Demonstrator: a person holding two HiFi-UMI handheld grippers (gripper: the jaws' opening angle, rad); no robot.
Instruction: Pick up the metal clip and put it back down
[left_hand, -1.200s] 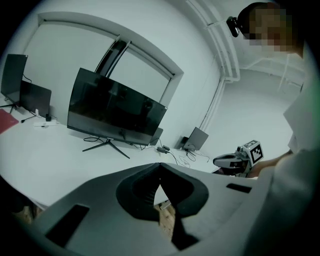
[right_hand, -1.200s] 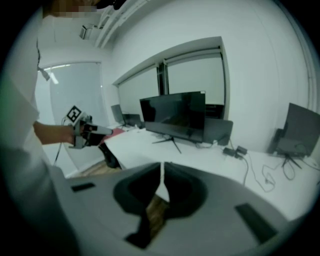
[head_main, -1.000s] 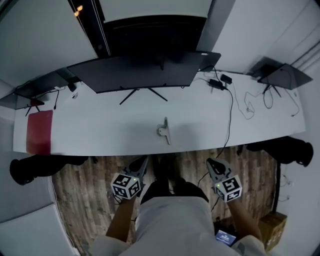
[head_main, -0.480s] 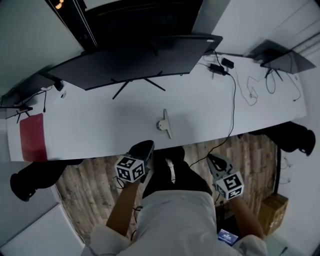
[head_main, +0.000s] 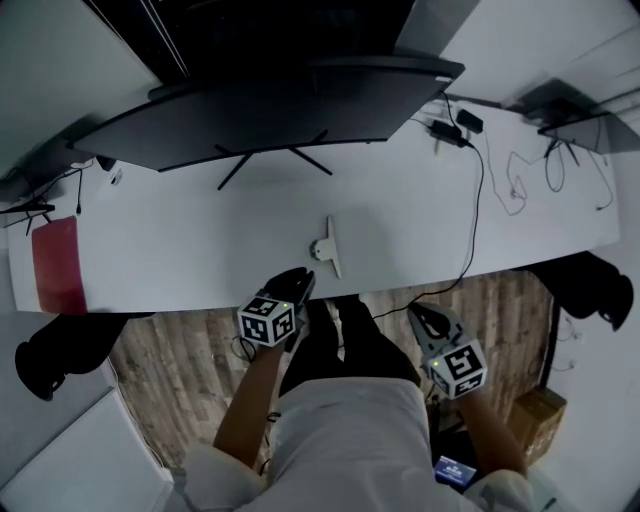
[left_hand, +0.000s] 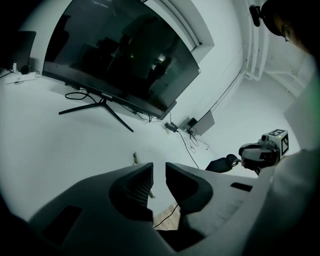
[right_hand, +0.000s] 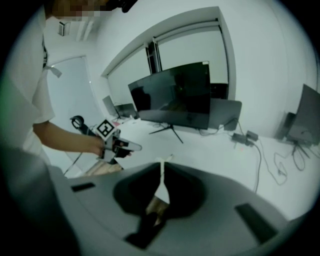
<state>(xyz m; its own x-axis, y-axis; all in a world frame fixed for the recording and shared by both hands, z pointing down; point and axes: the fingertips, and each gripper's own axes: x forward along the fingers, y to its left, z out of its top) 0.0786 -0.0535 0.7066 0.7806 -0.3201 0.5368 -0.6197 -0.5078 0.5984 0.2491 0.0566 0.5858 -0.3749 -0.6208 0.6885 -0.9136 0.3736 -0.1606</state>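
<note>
The metal clip (head_main: 328, 246) lies untouched on the white bench (head_main: 180, 240), just above frame centre. The fingers of the left gripper (head_main: 298, 278), near it at the bench edge, have just been opened narrowly, with nothing between them; those of the right gripper (head_main: 422, 318) are closed and empty. Unless the gap is widened, the clip may be pushed away instead of grasped

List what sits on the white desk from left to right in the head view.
red pad → metal clip → black power adapter → loose thin cables → second dark screen. The big monitor spans too much to place.
</note>
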